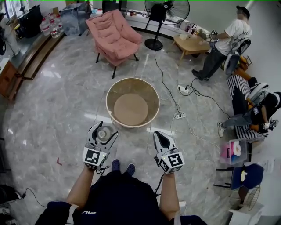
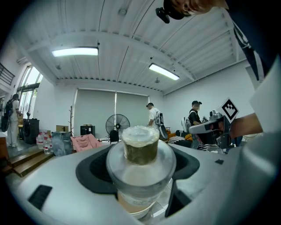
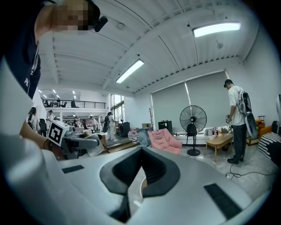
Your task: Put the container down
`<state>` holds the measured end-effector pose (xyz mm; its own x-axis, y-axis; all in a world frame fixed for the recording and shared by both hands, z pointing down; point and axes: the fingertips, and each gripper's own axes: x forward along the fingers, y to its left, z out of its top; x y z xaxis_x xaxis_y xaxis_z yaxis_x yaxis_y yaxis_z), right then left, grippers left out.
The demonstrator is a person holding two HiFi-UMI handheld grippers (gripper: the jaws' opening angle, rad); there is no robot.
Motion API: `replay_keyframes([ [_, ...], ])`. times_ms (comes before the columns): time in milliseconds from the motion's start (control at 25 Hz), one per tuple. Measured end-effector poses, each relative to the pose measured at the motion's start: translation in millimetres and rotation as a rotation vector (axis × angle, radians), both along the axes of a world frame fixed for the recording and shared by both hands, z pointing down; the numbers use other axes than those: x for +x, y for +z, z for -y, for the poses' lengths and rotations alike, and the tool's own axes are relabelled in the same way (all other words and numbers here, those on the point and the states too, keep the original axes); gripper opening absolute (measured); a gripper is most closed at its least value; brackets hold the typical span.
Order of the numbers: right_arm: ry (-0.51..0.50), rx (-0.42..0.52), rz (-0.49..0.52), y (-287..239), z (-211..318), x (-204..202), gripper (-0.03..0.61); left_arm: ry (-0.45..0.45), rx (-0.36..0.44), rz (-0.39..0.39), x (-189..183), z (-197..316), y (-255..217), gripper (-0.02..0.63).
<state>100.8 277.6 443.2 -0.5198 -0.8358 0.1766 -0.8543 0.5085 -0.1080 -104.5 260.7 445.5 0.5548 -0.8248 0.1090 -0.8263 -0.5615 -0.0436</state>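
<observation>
While the container [image 1: 104, 133] is clamped between the jaws of the left gripper [image 1: 104, 130], it is held in the air over the marble floor [image 1: 57, 114]. It is kept clear of the round wooden table [image 1: 131, 110], at about seven o'clock from it. In the left gripper view the container is seen end-on in the middle, pressed from both sides by the dark pads [image 2: 94, 170]. Its body is clear and round, with an olive-brown part capped in pale white at the far end (what that part is cannot be told).

The right gripper [image 1: 159, 136] is held at about five o'clock from the table, level with the left one and well apart from it. Its jaws are drawn together. In the right gripper view only a thin slit of floor is seen between them, and nothing is held there.

Beyond the table, at twelve o'clock, a pink armchair [image 1: 115, 35] is placed, and a black standing fan [image 1: 167, 11] at one o'clock. At two o'clock a person in a white shirt [image 1: 230, 37] is seen beside a low wooden table [image 1: 191, 43]. A second person [image 1: 252, 115] is seated on the floor at three o'clock. White power strips [image 1: 184, 89] and black cables are laid across the floor just right of the round table.
</observation>
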Motion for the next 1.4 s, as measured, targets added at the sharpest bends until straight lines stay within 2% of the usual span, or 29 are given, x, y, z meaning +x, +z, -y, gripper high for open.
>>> replay_keyframes([
  [200,0.01,0.011,0.031,-3.2,0.4,7.6,0.026,-0.014,0.011,0.057,-0.9,-0.9,1.2,0.356],
  [560,-0.011,0.012,0.045,-4.8,-5.2,18.5,0.026,-0.038,-0.002,0.018,5.0,-4.0,-3.3,0.356],
  [800,-0.013,0.017,0.073,-7.4,-13.5,47.7,0.026,-0.076,0.003,0.008,25.4,-11.1,-10.8,0.355],
  [1040,-0.02,-0.003,0.085,-1.0,-15.9,55.4,0.026,-0.079,0.011,0.005,37.8,-12.7,-13.9,0.356],
  [1400,-0.015,-0.01,0.088,7.1,6.3,61.9,0.026,-0.072,-0.006,-0.006,47.4,12.5,1.6,0.356],
])
